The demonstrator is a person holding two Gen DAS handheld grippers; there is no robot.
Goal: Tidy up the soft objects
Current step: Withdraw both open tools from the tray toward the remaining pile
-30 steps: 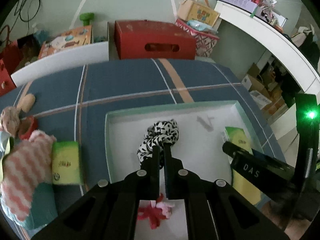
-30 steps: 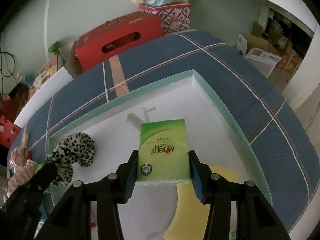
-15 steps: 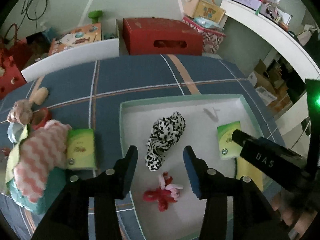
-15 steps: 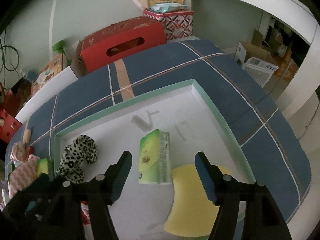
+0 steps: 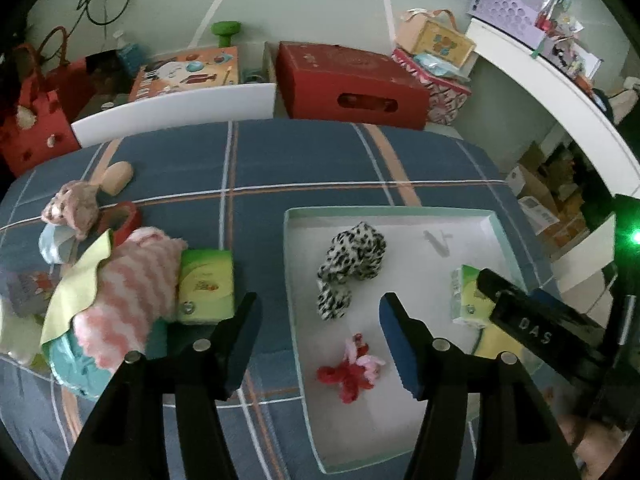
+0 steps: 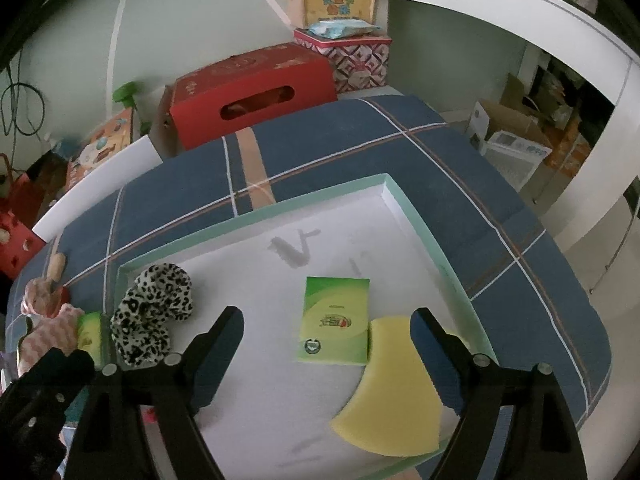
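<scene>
My left gripper (image 5: 320, 336), jaws just opening and empty, sits nearest the tissue pack (image 5: 206, 286) lying up-left outside the tray (image 5: 290, 280).

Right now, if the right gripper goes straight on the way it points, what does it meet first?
Probably the green tissue pack lying flat in the tray, centred ahead of the open right gripper. The yellow sponge sits just right of that line. Depth is hard to judge through the fisheye.

Leopard-spotted scrunchie (image 5: 352, 264), green tissue pack (image 6: 335, 320), yellow sponge (image 6: 394, 392).
</scene>
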